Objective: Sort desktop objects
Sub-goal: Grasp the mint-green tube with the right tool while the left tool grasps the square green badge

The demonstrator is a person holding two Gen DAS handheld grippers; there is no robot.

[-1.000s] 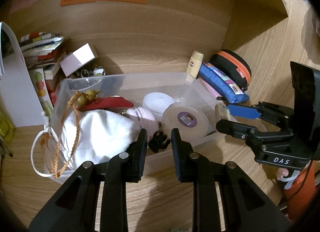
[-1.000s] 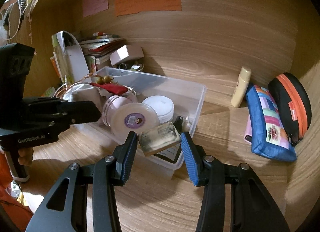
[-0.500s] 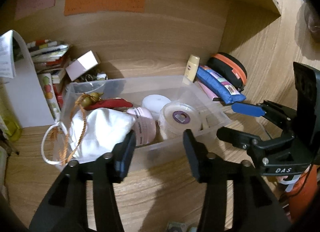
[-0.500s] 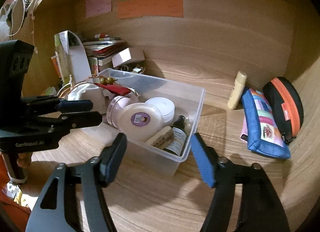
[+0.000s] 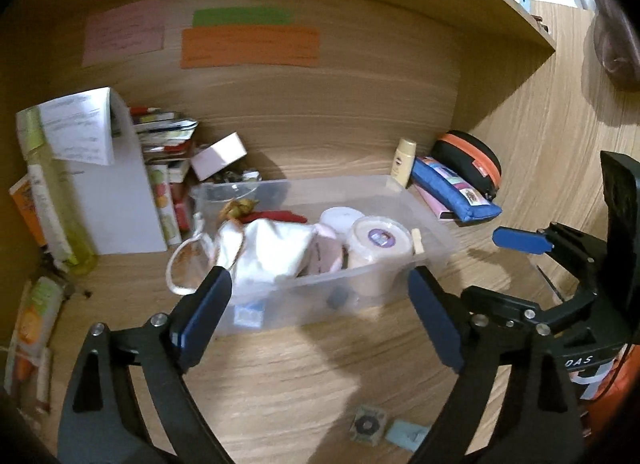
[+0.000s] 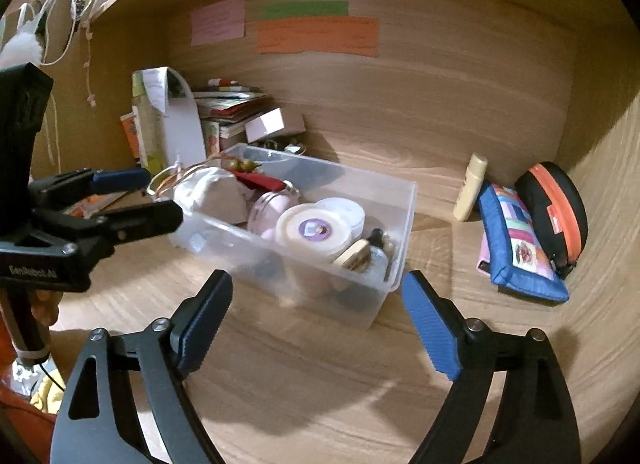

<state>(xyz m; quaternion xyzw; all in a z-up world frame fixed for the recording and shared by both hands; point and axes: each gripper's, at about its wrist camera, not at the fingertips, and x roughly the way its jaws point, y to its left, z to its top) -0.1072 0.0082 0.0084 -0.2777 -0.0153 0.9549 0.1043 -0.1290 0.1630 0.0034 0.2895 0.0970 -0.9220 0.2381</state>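
Note:
A clear plastic bin stands on the wooden desk. It holds a white drawstring pouch, a round tub with a purple label, a pink jar, a small bottle and a soap-like bar. My left gripper is open and empty, in front of the bin. My right gripper is open and empty, also short of the bin. Each gripper shows in the other's view.
A blue pencil case, a black and orange pouch and a cream tube lie right of the bin. Books, a white file holder and a small box stand at the left. Small tiles lie near the front.
Both grippers have opened wide and pulled back from the bin. The bar the right gripper held now lies in the bin; the left let go of a small black thing.

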